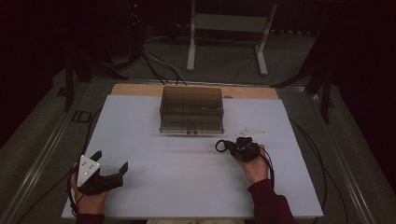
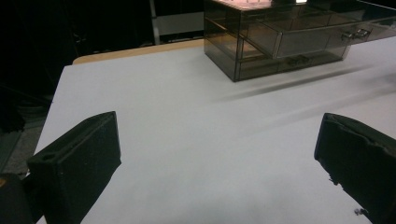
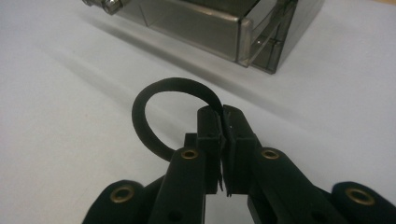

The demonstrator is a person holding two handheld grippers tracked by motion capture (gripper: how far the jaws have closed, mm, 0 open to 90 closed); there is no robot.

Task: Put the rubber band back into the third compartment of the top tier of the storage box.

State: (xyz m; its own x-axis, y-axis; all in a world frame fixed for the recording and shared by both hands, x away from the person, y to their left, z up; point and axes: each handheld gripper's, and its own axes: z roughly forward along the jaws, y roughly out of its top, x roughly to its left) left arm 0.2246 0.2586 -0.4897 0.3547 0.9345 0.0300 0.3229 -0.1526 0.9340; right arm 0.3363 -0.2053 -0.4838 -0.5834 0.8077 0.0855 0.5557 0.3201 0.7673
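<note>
Black rubbery loop pinched in right gripper, near smoky translucent drawer box

Both grippers are black. The left gripper, nearer the left corner of the white table than the right one is, carries a grey three-cornered plate dotted with small white marks. Its jaws are thick, matte blocks — one has a round hole in its top. The right gripper has flat link arms pinned with brass-coloured rivets. A dark red sleeve covers the right forearm, and black cable trails back beside it.
</note>
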